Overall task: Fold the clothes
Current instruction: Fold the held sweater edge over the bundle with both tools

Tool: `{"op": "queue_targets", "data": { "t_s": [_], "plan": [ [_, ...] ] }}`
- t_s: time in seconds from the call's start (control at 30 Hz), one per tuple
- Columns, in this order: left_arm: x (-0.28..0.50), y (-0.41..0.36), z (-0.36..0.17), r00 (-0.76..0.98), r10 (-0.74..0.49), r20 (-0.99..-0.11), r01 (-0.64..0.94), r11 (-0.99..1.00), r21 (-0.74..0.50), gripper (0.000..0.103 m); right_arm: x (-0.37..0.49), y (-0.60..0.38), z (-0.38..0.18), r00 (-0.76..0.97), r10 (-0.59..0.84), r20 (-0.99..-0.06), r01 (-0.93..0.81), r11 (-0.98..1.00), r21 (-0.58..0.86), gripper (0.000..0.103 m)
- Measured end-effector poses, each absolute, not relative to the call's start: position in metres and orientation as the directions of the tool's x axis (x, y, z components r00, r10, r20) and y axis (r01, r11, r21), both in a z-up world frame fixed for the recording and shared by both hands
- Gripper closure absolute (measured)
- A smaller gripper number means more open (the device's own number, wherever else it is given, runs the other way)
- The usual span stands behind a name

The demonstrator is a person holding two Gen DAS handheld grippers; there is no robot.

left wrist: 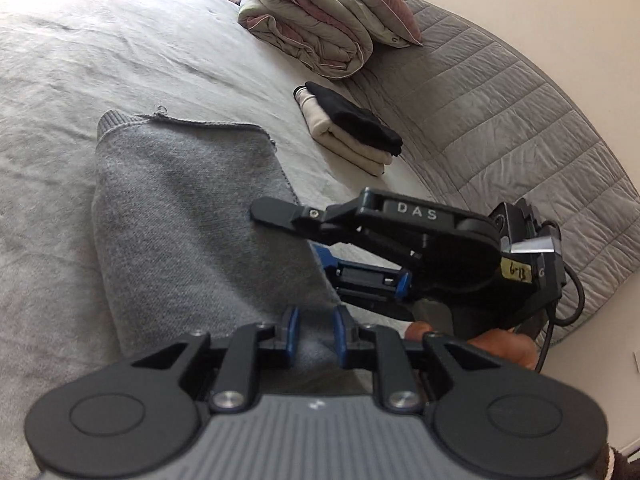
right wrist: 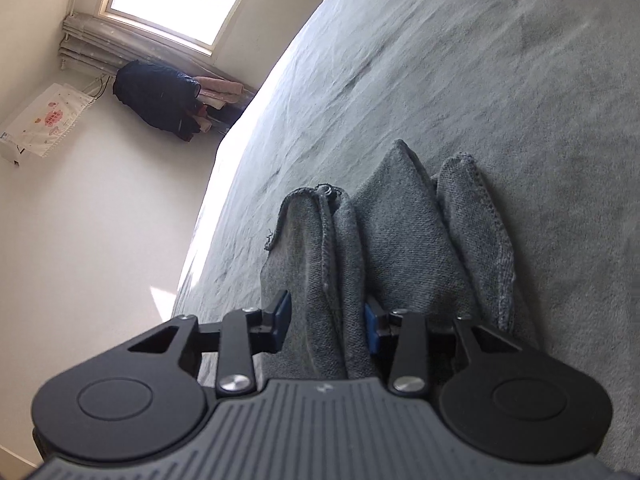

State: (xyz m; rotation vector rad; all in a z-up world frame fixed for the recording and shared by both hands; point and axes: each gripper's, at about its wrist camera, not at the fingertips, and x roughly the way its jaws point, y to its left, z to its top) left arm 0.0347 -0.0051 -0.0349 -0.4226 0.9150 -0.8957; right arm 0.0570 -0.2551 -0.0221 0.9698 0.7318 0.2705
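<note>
Setting: a bed point(left wrist: 120, 60) under a pale grey sheet, padded grey headboard point(left wrist: 500, 120) along one side.
Garment: a grey knit garment point(left wrist: 180, 208) lies on the bed near both claws, its near end bunched and lifted.
Left claw point(left wrist: 314, 336): pads pinching a fold of the grey cloth.
Right claw point(right wrist: 328, 320): pads pressed on a thick bunch of gathered layers.
Done: a folded stack of cream and black clothes point(left wrist: 352, 132) rests by the headboard, beyond it a rolled quilt point(left wrist: 304, 28).
Left: the grey piece looks part-folded, not yet stacked.
Writing: "DAS" on the right claw; a yellow sticker point(left wrist: 516, 272) reads roughly "6-13".
</note>
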Motion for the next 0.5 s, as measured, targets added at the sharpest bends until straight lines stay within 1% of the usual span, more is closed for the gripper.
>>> {"op": "queue_targets", "data": {
  "t_s": [0.07,0.27,0.37,0.5],
  "plan": [
    [0.036,0.003,-0.029,0.287,-0.835,-0.469,0.489,0.548,-0.679,0.085,0.058,-0.255,-0.022,0.734,0.524,-0.432,0.087,0.558,0.825,0.08],
    [0.034,0.029,-0.01,0.325,-0.872,-0.365,0.53,0.488,-0.694,0.085,0.059,-0.264,-0.017,0.739,0.581,-0.341,0.064,0.444,0.894,0.081],
    [0.037,0.04,-0.01,0.381,-0.856,-0.351,0.507,0.511,-0.694,0.085,0.057,-0.271,-0.014,0.742,0.594,-0.312,0.062,0.403,0.913,0.081],
    [0.046,0.039,-0.018,0.424,-0.816,-0.392,0.464,0.567,-0.68,0.085,0.054,-0.284,-0.018,0.749,0.593,-0.295,0.087,0.353,0.932,0.081]
  ]
}}
